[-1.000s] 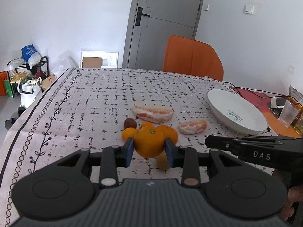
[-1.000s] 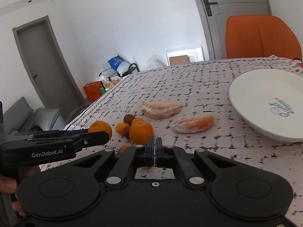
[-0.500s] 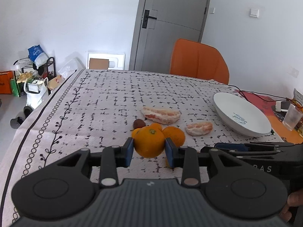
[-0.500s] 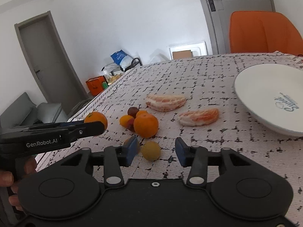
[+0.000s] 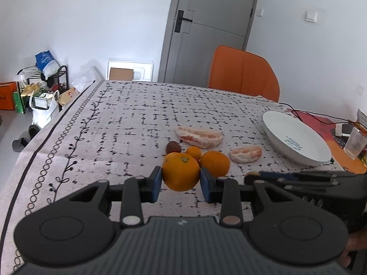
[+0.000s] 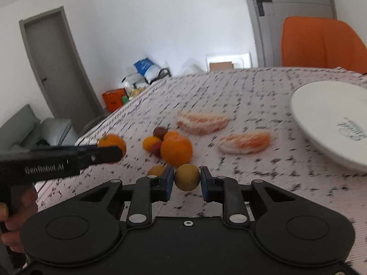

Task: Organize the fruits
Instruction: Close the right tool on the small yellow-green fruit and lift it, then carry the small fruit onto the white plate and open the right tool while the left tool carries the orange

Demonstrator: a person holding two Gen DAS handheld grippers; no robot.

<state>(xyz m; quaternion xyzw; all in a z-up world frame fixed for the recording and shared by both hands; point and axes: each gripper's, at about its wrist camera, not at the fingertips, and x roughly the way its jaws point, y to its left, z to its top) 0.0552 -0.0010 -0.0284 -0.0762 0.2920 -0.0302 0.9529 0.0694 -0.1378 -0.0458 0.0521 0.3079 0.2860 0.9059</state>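
Fingers of left gripper (image 5: 181, 181) clamp big orange (image 5: 180, 171), stem end up. Right gripper (image 6: 187, 180) pinches small yellow fruit (image 6: 187, 177), only visible in right view. Both held above tablecloth (image 5: 128, 119). Grapefruit wedges (image 5: 199, 133) lie lengthwise left-right near white plate (image 5: 296, 135).

White walls, grey door (image 5: 206, 34), orange chair (image 5: 243, 73) behind patterned table (image 5: 137, 114).

The right tongs (image 6: 187, 177), shut a second ago, now bracket the yellow fruit (image 6: 187, 177).
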